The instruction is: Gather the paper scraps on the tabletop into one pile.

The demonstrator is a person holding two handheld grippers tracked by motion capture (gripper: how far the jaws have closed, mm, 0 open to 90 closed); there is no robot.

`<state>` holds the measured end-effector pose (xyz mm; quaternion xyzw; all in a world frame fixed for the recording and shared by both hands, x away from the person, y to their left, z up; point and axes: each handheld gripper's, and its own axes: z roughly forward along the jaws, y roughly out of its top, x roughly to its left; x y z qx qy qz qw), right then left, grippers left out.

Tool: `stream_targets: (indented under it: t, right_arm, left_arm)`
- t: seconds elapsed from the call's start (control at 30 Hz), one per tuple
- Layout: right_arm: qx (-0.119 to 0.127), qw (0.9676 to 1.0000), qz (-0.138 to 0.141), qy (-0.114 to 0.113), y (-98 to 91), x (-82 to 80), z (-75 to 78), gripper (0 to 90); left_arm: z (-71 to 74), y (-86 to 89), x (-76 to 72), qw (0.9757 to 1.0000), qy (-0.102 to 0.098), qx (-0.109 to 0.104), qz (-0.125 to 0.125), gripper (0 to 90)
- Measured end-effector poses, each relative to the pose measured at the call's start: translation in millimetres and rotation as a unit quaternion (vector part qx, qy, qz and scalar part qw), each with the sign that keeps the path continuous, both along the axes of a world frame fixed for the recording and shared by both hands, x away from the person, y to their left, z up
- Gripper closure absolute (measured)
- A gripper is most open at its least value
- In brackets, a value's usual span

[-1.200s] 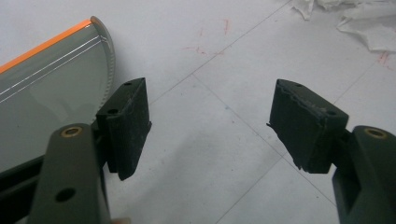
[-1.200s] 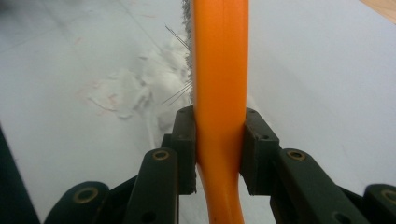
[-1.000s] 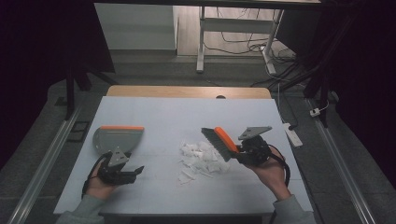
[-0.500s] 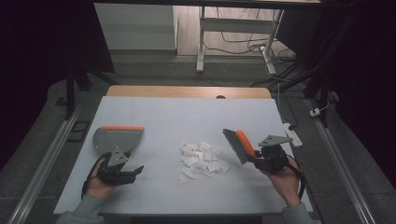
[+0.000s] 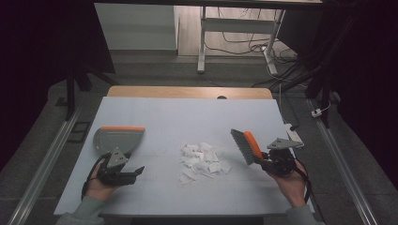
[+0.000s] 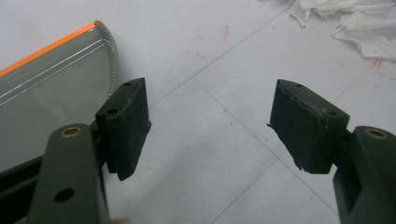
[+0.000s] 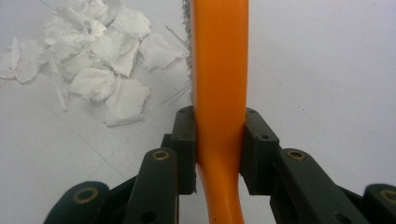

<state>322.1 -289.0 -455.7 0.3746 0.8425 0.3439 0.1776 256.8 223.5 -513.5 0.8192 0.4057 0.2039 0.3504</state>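
Note:
An orange-handled brush (image 5: 246, 146) (image 7: 219, 70) with grey bristles is held over the table, right of a pile of torn white paper scraps (image 5: 202, 161) (image 7: 88, 56). My right gripper (image 5: 268, 162) (image 7: 218, 149) is shut on the brush's handle. A grey dustpan (image 5: 118, 138) (image 6: 51, 93) with an orange edge lies at the table's left. Just in front of the dustpan rests my left gripper (image 5: 132, 171) (image 6: 210, 126), open, with bare table between its jaws.
The white table top (image 5: 187, 117) has a wooden strip along its far edge. Rails run along the floor on both sides. A desk frame (image 5: 234, 42) and cables stand beyond the table. A small white block (image 5: 293, 133) lies near the right edge.
My right gripper has carried the brush to the right and slightly toward the front, away from the paper pile. The left gripper and the dustpan have stayed put.

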Motion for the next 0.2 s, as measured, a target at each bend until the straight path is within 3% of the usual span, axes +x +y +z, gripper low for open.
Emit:
stream_targets:
  t: [0.2]
  right_arm:
    - [0.001,1.0,0.001,-0.006,-2.0,-0.2,-1.0,69.9]
  left_arm:
    - [0.9,-0.4,-0.4,1.0,0.0,-0.004,-0.001,29.0]
